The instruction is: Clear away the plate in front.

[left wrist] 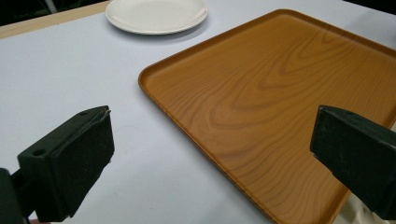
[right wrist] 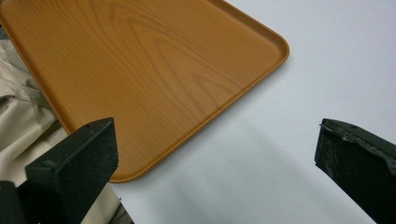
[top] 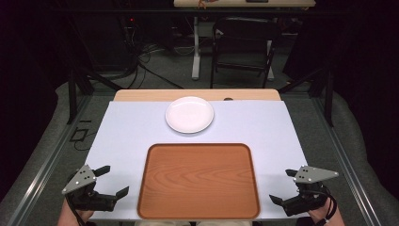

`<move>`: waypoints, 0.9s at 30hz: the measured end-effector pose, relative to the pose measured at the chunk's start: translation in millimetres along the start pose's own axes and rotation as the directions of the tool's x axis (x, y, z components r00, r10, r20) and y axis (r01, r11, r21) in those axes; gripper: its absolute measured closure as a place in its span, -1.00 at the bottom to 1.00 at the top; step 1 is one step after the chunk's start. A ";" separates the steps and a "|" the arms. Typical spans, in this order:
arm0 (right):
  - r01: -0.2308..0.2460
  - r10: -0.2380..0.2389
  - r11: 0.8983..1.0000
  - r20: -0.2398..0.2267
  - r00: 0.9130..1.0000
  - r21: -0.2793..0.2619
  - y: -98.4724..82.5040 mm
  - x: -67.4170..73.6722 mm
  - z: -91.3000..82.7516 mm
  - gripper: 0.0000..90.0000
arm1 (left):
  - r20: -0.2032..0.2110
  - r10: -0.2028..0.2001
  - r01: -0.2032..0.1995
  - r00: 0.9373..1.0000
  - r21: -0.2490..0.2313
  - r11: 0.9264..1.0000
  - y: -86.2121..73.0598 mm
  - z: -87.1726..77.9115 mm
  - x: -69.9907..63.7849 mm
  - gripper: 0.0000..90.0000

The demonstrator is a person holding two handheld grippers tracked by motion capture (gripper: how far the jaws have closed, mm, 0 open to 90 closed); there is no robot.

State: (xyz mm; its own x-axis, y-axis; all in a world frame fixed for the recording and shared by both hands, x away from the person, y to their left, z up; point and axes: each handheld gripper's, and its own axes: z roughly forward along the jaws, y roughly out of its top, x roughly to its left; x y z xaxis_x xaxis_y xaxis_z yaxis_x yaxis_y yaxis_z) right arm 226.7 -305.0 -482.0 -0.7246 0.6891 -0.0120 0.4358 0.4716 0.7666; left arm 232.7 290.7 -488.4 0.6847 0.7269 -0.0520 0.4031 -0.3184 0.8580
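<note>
White round plate [top: 189, 114] lying flat, far middle of table. Pale cover [top: 127, 136] under it, over most of tabletop. Strip of bare wood [top: 141, 95] along far edge. Black chair [top: 242, 47] on floor far behind. Black cables [top: 141, 61] on floor, far left.

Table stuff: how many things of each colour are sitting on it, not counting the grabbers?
White: 1, the plate
Brown wood-look: 1, the tray
Total: 2 things on the table
</note>
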 end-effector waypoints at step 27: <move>0.001 -0.001 1.000 0.002 1.000 0.019 2.1 1.1 3.0 -1.00 | -0.006 -0.001 0.001 1.000 -0.022 1.000 19.9 17.9 -10.5 -1.00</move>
State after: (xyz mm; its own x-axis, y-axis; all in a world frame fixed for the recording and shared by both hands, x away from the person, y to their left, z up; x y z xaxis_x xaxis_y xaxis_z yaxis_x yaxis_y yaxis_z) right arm 228.4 -301.6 -482.3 -0.7237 0.6899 -0.0142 0.4453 0.4826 0.7542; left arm 244.4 265.9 -479.9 0.6805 0.7311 -0.0495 0.3901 -0.3043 0.8690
